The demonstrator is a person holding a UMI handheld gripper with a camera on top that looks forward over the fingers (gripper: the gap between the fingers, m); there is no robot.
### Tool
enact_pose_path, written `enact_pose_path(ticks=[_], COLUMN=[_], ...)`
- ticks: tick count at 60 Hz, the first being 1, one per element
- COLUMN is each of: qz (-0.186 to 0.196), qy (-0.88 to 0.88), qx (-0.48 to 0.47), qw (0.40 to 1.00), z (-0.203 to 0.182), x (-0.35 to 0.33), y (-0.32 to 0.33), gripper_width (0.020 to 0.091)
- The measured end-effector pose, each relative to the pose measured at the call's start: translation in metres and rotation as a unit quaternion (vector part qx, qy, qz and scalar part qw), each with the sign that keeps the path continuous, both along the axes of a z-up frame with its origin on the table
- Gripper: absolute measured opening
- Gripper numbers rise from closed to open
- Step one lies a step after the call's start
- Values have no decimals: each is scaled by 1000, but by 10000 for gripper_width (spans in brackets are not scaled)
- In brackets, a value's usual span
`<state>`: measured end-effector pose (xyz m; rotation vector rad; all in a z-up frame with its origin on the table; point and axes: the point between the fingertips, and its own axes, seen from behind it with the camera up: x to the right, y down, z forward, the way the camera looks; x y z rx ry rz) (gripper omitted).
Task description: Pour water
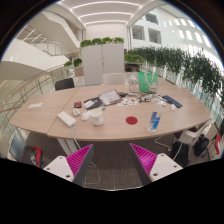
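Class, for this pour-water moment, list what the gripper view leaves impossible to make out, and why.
- Gripper: fingers apart, holding nothing.
- White cup: contents too small and distant to see.
- Blue item: too small to identify.
- Clutter mid-table: too small to separate.
- Green containers: too far away to identify.

Ahead of you stands a long oval table (pixel 60 108) — white cabinet (pixel 102 62) behind, plants (pixel 185 65) alongside.

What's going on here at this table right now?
A person holds handheld tongs open and empty, well back from a large wooden table. On the table sit a blue bottle, a red round coaster-like disc, a white cup and scattered papers. Nothing is gripped yet, so pouring has not begun.
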<state>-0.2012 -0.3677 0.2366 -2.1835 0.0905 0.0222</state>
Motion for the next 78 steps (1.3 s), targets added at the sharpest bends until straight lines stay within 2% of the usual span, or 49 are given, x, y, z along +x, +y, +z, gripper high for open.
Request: enact_pose_path(ticks=[12, 19, 26, 36, 51, 53, 54, 56, 57, 58, 63, 71, 78], qz=[-29, -36, -27, -44, -44, -42, -42, -43, -48, -51, -82, -95, -88], qy=[-23, -23, -43, -61, -36, -40, -43, -47, -51, -51, -33, -21, 3], qx=[10, 23, 57, 85, 164, 172, 176, 178, 177, 175, 190, 175, 143], qw=[999, 999, 997, 994, 985, 983, 983, 982, 982, 982, 978, 980, 986], z=[-15, -40, -64, -122, -162, -164, -165, -168, -170, -172, -172, -174, -174], x=[61, 113, 172, 252, 280, 282, 283, 283, 287, 289, 296, 296, 287], y=[30, 65, 112, 195, 299, 308, 312, 320, 322, 324, 326, 328, 328], gripper_width=[812, 813, 812, 814, 816, 795, 763, 639, 523, 463, 457, 416, 384])
